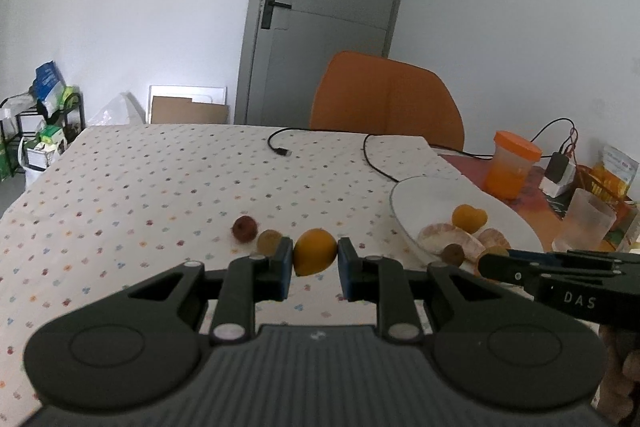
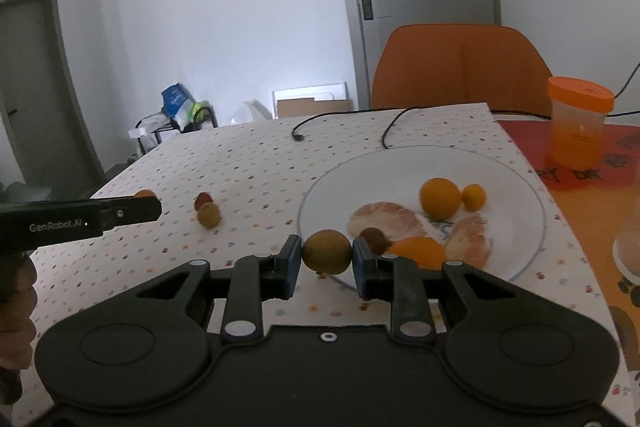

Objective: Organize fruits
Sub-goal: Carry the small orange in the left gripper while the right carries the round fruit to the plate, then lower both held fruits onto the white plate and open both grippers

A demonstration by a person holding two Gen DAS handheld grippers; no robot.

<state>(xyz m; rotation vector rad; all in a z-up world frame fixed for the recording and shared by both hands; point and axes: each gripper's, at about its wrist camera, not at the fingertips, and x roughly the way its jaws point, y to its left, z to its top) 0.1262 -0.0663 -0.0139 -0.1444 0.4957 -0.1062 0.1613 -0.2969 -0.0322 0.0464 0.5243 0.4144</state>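
My left gripper (image 1: 315, 255) is shut on an orange fruit (image 1: 315, 247), low over the dotted tablecloth (image 1: 160, 187). Just behind its left finger lie a tan round fruit (image 1: 269, 241) and a reddish fruit (image 1: 245, 227). My right gripper (image 2: 326, 255) is shut on a brownish-green round fruit (image 2: 326, 249) at the near left rim of the white plate (image 2: 520, 183). The plate holds two oranges (image 2: 440, 197), pomelo segments (image 2: 384, 223), an orange piece (image 2: 416, 251) and a dark brown fruit (image 2: 374, 237). In the right wrist view the left gripper (image 2: 152, 207) shows at the left.
Black cables (image 1: 376, 163) lie across the far half of the cloth. An orange-lidded container (image 2: 578, 123), a clear glass (image 1: 588, 223) and a charger (image 1: 558, 171) stand right of the plate. An orange chair (image 1: 384, 99) is behind the table.
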